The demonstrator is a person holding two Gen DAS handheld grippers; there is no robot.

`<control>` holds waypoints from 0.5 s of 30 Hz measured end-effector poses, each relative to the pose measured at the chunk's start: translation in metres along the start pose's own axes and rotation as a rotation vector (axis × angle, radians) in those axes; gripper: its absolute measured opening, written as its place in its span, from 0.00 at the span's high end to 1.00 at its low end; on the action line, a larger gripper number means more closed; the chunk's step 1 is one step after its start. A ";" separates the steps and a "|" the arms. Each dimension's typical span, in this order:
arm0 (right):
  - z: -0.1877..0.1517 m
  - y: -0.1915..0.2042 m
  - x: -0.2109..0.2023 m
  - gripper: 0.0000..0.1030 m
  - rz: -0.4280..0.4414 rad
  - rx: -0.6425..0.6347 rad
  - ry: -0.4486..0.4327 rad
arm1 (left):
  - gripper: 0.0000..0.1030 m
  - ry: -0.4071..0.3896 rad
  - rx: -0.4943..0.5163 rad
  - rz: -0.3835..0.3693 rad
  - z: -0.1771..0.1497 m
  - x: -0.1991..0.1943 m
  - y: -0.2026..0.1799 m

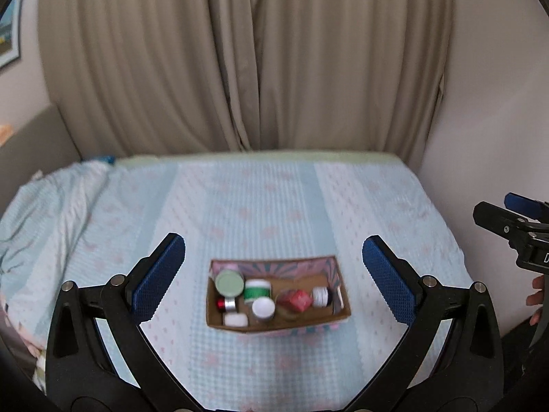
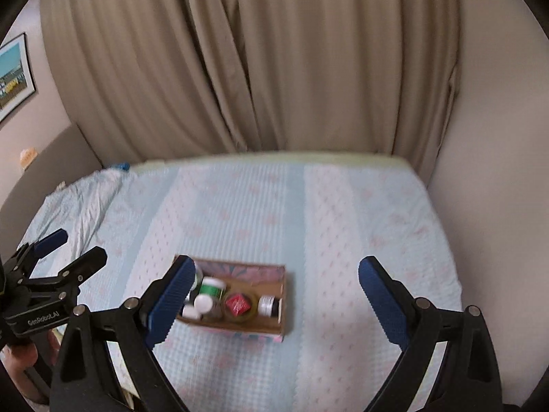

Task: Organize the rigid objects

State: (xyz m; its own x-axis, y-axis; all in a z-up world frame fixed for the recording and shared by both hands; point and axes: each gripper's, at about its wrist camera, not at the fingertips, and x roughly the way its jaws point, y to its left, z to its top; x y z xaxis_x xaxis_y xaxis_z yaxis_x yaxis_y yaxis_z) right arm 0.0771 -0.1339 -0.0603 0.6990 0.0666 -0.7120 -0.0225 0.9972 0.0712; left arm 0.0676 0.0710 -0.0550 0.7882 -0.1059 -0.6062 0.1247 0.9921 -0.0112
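An open cardboard box [image 1: 338,276] [image 2: 282,309] with a pink and teal patterned outside lies on the bed. Several small containers sit inside it: a pale green lid [image 1: 229,283], a green-banded jar [image 1: 257,290] [image 2: 212,288], a white-capped jar [image 1: 263,308], a red packet [image 1: 298,301] [image 2: 237,304] and a silver-lidded jar [image 1: 320,297] [image 2: 268,305]. My left gripper [image 1: 273,250] hangs well above the box, open and empty. My right gripper [image 2: 276,271] is also open and empty, high above the bed; its left finger hides the box's left end. Each gripper shows at the other view's edge.
The bed [image 1: 274,199] wears a light blue and white cover with pink dots. A rumpled blanket [image 1: 51,206] lies at its left. Beige curtains [image 1: 247,61] hang behind, a plain wall [image 1: 487,120] stands right, and a framed picture [image 2: 13,75] hangs left.
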 end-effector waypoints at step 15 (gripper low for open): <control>-0.008 -0.014 -0.048 0.08 -0.079 -0.007 -0.144 | 0.00 -0.117 -0.028 0.014 -0.003 -0.041 -0.017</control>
State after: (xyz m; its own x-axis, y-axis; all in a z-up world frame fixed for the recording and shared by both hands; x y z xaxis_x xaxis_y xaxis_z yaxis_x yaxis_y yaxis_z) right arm 0.0382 -0.1512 -0.0323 0.7941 -0.0171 -0.6076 0.0320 0.9994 0.0137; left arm 0.0310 0.0582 -0.0320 0.8550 -0.0972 -0.5094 0.0971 0.9949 -0.0268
